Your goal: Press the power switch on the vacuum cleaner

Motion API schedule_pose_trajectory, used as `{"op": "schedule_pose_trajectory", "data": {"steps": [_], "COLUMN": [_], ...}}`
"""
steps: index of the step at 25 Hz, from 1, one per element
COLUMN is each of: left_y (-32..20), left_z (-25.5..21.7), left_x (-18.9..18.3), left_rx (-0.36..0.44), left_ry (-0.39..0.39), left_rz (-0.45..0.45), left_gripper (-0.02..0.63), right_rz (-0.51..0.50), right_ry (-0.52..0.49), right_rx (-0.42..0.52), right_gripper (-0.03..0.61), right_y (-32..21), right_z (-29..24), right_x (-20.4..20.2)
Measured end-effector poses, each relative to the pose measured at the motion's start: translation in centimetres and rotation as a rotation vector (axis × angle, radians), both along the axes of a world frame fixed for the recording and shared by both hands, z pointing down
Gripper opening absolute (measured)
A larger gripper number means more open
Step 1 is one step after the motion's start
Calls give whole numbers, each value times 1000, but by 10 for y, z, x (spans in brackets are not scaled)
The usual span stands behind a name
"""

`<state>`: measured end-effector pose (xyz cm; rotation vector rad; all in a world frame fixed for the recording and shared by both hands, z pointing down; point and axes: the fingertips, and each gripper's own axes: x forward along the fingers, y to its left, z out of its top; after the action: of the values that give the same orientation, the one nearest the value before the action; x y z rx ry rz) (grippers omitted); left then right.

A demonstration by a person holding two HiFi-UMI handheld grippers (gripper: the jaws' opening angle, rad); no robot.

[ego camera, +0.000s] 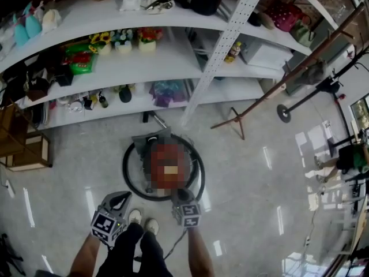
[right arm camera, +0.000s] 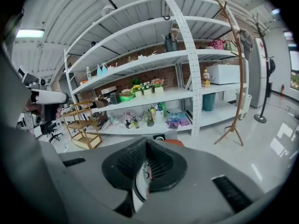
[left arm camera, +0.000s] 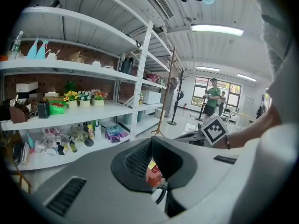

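Nearest, by the person's feet, the left gripper [ego camera: 122, 197] and right gripper [ego camera: 180, 196] both hold their jaws clenched on nothing, probably so a closed tip can prod. Just beyond, the vacuum cleaner [ego camera: 151, 142] stands on the floor [ego camera: 248, 172], its switch unseen, before the far shelves [ego camera: 173, 59].

- vacuum cleaner [ego camera: 155, 144]: round canister, reddish body, grey part at the shelf-side end, upright on the pale floor just ahead of the person's feet
- black hose [ego camera: 128, 178]: coiled in a ring round the body
- power switch: can't be made out, body top blurred over
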<state>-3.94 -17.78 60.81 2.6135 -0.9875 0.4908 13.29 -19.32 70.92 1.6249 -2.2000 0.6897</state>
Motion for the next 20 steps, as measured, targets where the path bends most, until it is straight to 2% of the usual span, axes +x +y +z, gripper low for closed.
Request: {"op": "schedule_pose_trajectory", "data": {"steps": [12, 20], "left_y": [12, 10], "left_z": [-45, -82], "left_x": [3, 5], "left_rx": [15, 54], "left_ry": [-2, 0], "left_rz": [28, 30], "left_gripper": [9, 9], "right_rz": [5, 4], "right_ry": [-5, -30], "right_rx": [9, 26], "right_gripper": [9, 9], "right_y": [17, 25], "right_z": [-49, -82], "right_x": [-2, -5]}}
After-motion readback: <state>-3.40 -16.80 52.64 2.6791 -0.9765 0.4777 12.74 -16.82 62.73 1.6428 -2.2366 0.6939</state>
